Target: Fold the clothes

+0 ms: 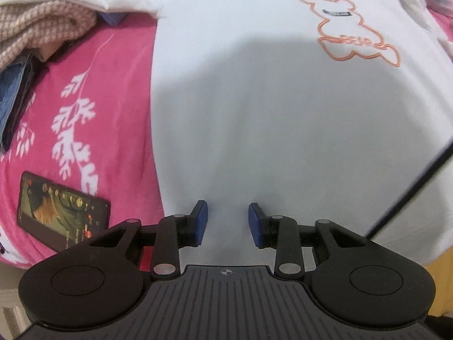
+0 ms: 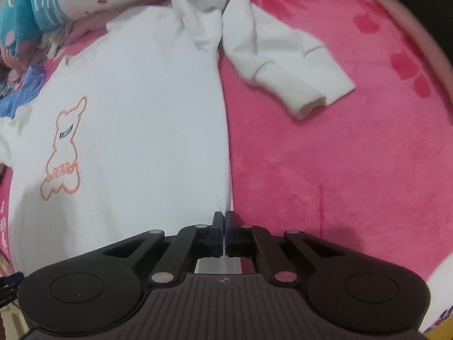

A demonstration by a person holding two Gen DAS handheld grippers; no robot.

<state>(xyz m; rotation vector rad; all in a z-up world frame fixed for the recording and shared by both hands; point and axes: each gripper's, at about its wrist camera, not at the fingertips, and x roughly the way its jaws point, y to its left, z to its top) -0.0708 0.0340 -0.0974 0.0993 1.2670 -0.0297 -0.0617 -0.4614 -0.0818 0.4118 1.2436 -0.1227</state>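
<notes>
A white sweatshirt (image 1: pixel 254 99) with an orange bear outline (image 1: pixel 354 28) lies spread flat on a pink blanket. My left gripper (image 1: pixel 228 223) hovers over the sweatshirt's lower body, its blue pads (image 1: pixel 201 222) apart with only flat cloth beneath them. In the right wrist view the same sweatshirt (image 2: pixel 141 113) fills the left half, and its right sleeve (image 2: pixel 283 65) lies bent outward on the blanket. My right gripper (image 2: pixel 224 235) sits at the sweatshirt's right side edge. Its jaws are pressed together, and a thin white line of cloth shows between them.
A phone (image 1: pixel 62 212) with a lit screen rests on the pink blanket (image 1: pixel 113 85) left of the sweatshirt. A pile of clothes (image 1: pixel 42 28) and jeans (image 1: pixel 11 90) sit at the far left. A black cable (image 1: pixel 410 195) crosses the right. Blue soft items (image 2: pixel 28 14) lie beyond the collar.
</notes>
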